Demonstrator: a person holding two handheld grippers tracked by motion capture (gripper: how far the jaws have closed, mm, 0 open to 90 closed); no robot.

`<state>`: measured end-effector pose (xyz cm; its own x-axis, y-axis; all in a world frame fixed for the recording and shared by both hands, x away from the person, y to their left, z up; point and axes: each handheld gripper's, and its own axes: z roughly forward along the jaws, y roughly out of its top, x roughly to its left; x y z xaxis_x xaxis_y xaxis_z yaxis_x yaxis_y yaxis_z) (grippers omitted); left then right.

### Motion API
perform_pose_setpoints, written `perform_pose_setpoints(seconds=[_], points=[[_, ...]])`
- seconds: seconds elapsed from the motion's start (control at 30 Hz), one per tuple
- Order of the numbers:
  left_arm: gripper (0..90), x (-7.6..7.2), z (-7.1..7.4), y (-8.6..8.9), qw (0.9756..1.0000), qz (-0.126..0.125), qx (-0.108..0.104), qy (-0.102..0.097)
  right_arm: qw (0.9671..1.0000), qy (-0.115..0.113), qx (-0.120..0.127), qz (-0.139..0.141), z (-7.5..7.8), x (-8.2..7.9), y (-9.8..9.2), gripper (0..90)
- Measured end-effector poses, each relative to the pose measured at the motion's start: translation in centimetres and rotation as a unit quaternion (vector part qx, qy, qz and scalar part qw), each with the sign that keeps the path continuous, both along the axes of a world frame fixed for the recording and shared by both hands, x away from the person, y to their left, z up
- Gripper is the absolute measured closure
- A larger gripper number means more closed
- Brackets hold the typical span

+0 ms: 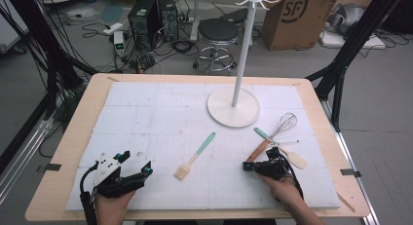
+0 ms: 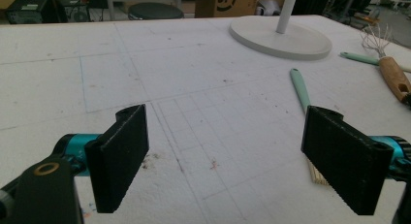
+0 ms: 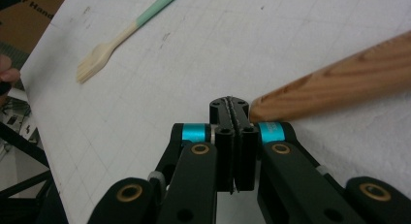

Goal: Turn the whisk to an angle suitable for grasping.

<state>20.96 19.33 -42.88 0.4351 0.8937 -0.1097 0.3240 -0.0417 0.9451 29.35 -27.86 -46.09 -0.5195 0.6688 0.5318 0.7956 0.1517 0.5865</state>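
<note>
At the near edge of the white gridded surface (image 1: pixel 146 118), we hold our right gripper (image 1: pixel 249 166) at about five o'clock, its fingers (image 3: pixel 228 118) pressed flat together with nothing between them. In the right gripper view their tips sit just beside the rounded end of the wooden handle (image 3: pixel 339 83), too close for us to tell whether they touch. From the high view that handle (image 1: pixel 258 150) runs up toward one o'clock, and near it lie a wire whisk (image 1: pixel 285 122) with a mint grip and a pale wooden spoon (image 1: pixel 293 158). Our left gripper (image 1: pixel 135 163) rests at seven o'clock, its fingers (image 2: pixel 121 156) spread wide over bare foam, holding nothing. Between the two grippers, near the surface's centre, a mint-handled pastry brush (image 1: pixel 195 157) lies slantwise, bristles toward us; the left gripper view catches its handle (image 2: pixel 300 88) behind the finger on the right. At twelve o'clock stands a white pole stand (image 1: pixel 234 108) on a round base.
</note>
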Motion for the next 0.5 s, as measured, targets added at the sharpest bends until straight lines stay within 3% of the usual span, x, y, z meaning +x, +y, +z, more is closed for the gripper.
perform_pose_setpoints(seconds=[0.2,0.3,0.5], points=[[18.0,0.1,-0.1,-0.1,1.0000,-0.003,-0.001,0.004,1.0000,-0.002,-0.002,-0.002,0.3,-1.0,-1.4,89.5],[18.0,0.2,-0.2,-0.3,0.9999,-0.008,0.003,0.008,0.9999,0.012,0.004,-0.011,0.0,-1.0,-2.1,89.6],[18.1,0.1,-0.2,-0.2,1.0000,-0.004,0.002,0.006,0.9999,0.006,-0.003,-0.008,0.0,-0.4,-1.6,89.6]])
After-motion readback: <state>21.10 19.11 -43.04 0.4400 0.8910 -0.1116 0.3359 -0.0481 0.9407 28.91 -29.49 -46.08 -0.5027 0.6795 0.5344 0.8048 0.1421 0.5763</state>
